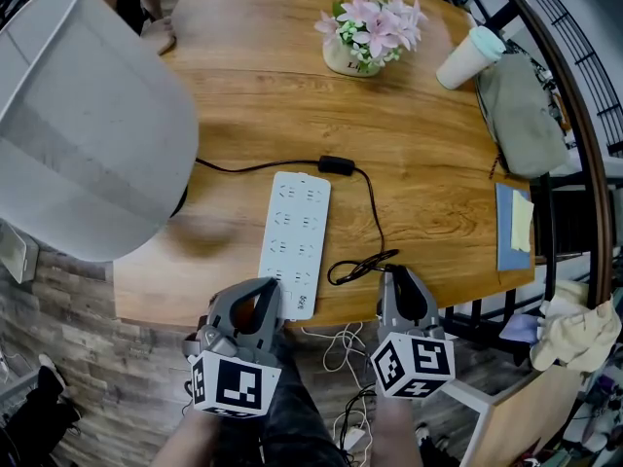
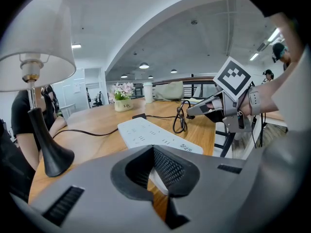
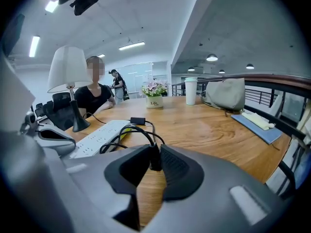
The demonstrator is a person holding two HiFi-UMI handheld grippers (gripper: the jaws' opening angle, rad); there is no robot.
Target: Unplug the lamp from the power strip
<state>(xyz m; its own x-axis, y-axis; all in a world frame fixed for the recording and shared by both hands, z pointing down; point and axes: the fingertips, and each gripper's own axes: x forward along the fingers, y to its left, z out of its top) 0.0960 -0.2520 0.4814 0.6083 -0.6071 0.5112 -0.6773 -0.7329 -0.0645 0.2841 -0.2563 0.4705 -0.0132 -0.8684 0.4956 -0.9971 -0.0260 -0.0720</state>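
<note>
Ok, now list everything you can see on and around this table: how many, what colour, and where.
table: one, wood, under everything
lamp: one, white shade, black base, table's left
power strip: one, white, table centre
cord: one, black, from the lamp past the strip's far end, looped near the right gripper
plug: one, black, off the strip
flower pot: one, pink flowers, far side
cup: one, white, green lid, far right
bag: one, grey, right edge
folder: one, blue, right edge
person: one, dark top, seated behind the lamp
left gripper: one, grey, shut on the strip's near end
right gripper: one, grey, shut on the plug
</note>
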